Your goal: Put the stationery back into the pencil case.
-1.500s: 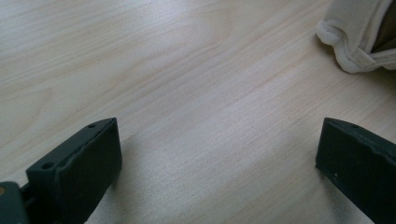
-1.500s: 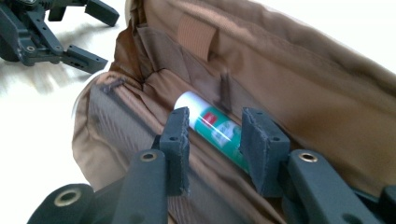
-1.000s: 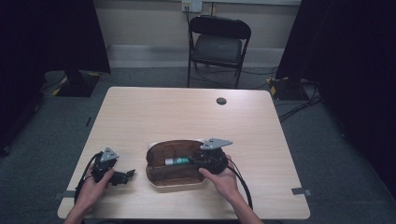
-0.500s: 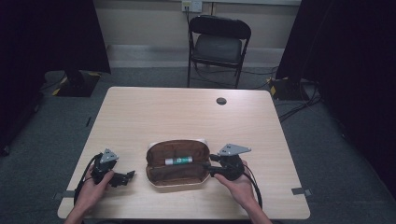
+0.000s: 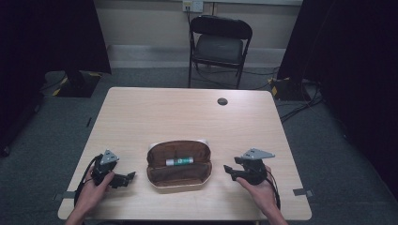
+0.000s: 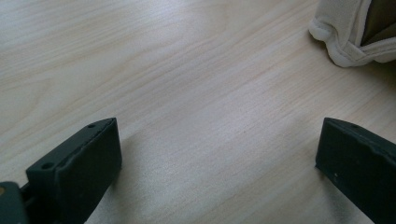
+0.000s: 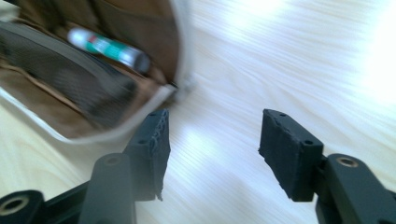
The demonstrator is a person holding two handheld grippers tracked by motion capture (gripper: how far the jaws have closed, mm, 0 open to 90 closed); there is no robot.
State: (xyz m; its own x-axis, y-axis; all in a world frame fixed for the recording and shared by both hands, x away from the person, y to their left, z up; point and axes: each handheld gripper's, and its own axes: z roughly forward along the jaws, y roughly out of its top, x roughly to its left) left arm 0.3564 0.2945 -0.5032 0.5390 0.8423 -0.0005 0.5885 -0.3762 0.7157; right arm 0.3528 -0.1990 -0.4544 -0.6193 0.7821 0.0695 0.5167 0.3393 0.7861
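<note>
Dark curtains and a folding chair point(image 5: 219, 44) sit behind a pale wood desk point(image 5: 187, 112), and everything in play is down along the near edge.

Going from the left: the left gripper point(image 5: 126, 178) rests near the near-left corner, jaws spread wide with nothing between them. From its own view it's just bare wood, plus a bit of the case's pale edge point(image 6: 345, 42) off to the upper right.

Middle of the near edge is the open brown case point(image 5: 178, 164), lid flipped back, with a white-and-green tube point(image 5: 179, 161) lying across the inside. The right gripper view has that tube point(image 7: 109, 46) up in the corner too, blurry.

On the other side, the right gripper point(image 5: 228, 169) sits just beside the case, pointing at it, jaws apart and empty.

My read: tube's in the case, so the put-it-in step looks done, and closing the lid is probably next. That'd mean one gripper steadying the base while the other catches the lid's far rim. Nothing's blocking. A small dark disc point(image 5: 222, 101) sits way off near the far edge.
</note>
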